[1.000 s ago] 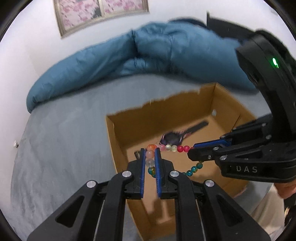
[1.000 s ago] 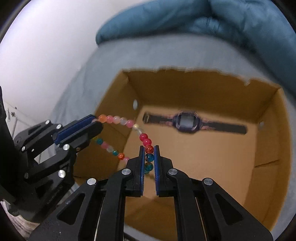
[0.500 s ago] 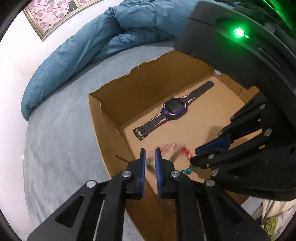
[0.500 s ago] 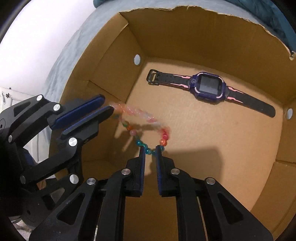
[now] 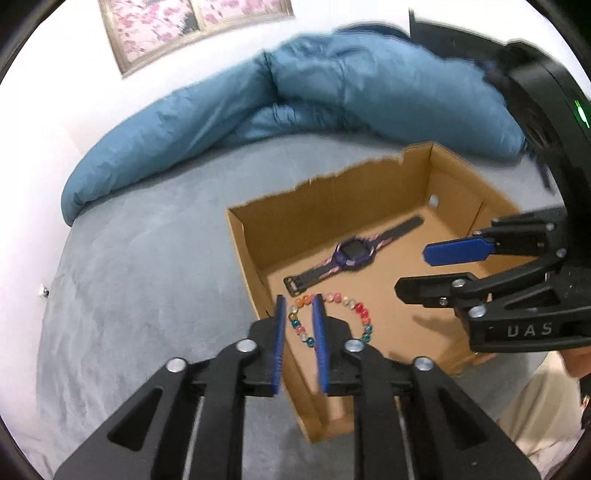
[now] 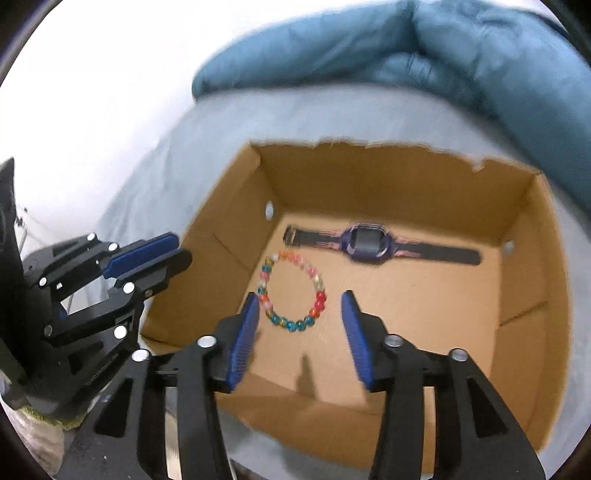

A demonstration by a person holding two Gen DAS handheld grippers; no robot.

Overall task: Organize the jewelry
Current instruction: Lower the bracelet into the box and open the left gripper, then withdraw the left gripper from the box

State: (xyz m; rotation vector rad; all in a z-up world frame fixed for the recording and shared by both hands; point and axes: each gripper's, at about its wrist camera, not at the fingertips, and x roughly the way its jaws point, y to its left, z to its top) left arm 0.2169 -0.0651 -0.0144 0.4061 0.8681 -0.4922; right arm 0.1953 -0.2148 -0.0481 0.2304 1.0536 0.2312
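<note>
Bead bracelet [image 6: 293, 291] lies flat on the cardboard box [image 6: 524, 295] floor, lower centre of frame, beside the watch [image 6: 369, 243]; our left gripper [image 5: 298, 314] and right gripper [image 6: 299, 314] fingers parted, empty; both pieces boxed; we see nothing left outside.

Both grippers hanging empty, side by side.
Left gripper [image 5: 298, 306] has its jaws parted narrowly; right gripper [image 6: 300, 301] is spread wide, both angled downward.

Blue duvet [image 5: 332, 85] on grey bed [image 5: 140, 258] — framed picture [image 5: 184, 22].
</note>
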